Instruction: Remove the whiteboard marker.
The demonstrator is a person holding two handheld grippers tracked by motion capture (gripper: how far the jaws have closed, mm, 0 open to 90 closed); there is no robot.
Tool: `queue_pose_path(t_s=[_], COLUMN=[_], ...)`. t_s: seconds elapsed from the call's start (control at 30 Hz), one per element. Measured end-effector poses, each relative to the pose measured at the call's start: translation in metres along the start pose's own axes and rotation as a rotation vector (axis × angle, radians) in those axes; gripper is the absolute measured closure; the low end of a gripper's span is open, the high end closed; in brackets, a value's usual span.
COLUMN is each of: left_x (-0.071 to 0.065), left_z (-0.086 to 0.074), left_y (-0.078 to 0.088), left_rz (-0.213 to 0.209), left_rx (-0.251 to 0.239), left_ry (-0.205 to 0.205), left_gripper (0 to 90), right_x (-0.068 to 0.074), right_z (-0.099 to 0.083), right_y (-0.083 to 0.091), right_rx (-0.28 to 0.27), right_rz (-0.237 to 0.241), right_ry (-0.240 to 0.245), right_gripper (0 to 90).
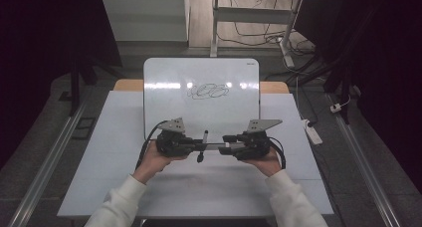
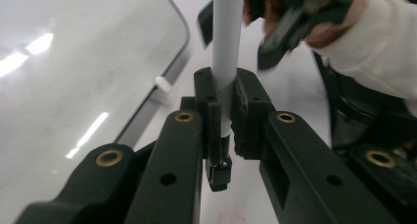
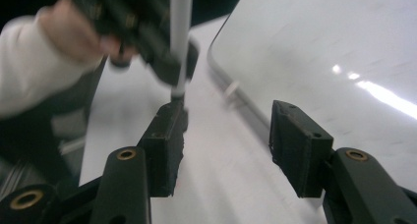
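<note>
A white-barrelled marker point(image 2: 227, 37) lies level between the two hand-held grippers, just above the white table cover. My left gripper point(image 2: 227, 86) is shut on it near its black end, with the barrel pressed between the pads. In the high view this left gripper point(image 1: 198, 146) points right at the right gripper point(image 1: 228, 145). My right gripper point(image 3: 226, 121) is open, jaws wide apart. The marker's far end point(image 3: 178, 89) stops at the tip of its left pad and is not pinched. Behind them lies a whiteboard point(image 1: 199, 77) with a dark scribble point(image 1: 208, 91).
The white table cover point(image 1: 199, 187) reaches to the near edge. The whiteboard's rounded corner point(image 2: 177, 22) sits close beside the grippers, with a small white clip point(image 2: 162, 84) on its edge. A power strip point(image 1: 313, 133) lies on the floor at right. Desk legs and cables stand behind.
</note>
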State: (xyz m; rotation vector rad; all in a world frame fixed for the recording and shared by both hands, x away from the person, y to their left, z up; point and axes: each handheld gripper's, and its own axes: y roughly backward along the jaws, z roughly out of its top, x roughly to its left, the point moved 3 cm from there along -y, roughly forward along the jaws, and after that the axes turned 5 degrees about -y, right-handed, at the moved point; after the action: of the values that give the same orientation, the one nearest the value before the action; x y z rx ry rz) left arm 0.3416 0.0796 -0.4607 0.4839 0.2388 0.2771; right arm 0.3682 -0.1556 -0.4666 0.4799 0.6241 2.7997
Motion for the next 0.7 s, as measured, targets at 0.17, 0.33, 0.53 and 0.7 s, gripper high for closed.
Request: queue_pose_path(t_s=[0.17,0.33,0.53,0.7], left_x=[-0.001,0.000,-0.001,-0.002], left_z=[0.005,0.009,0.012,0.013], left_y=[-0.006,-0.011,-0.013,-0.017], left_rz=[-0.068,-0.099,-0.135,-0.173], left_rx=[0.007,0.011,-0.005,-0.005], left_ry=[-0.003,-0.008,-0.004,-0.002], left_gripper=[81.1,81.1,81.1,81.1], right_x=[0.014,0.017,0.018,0.020], right_z=[-0.006,-0.007,-0.007,-0.008], right_y=[-0.020,-0.024,-0.026,-0.028], right_rx=[0.108,0.110,0.107,0.102], right_rz=[0.086,0.115,0.138,0.162], right_ry=[0.045,0.049,0.057,0.058], right_gripper=[48.8,52.4,58.4,64.6])
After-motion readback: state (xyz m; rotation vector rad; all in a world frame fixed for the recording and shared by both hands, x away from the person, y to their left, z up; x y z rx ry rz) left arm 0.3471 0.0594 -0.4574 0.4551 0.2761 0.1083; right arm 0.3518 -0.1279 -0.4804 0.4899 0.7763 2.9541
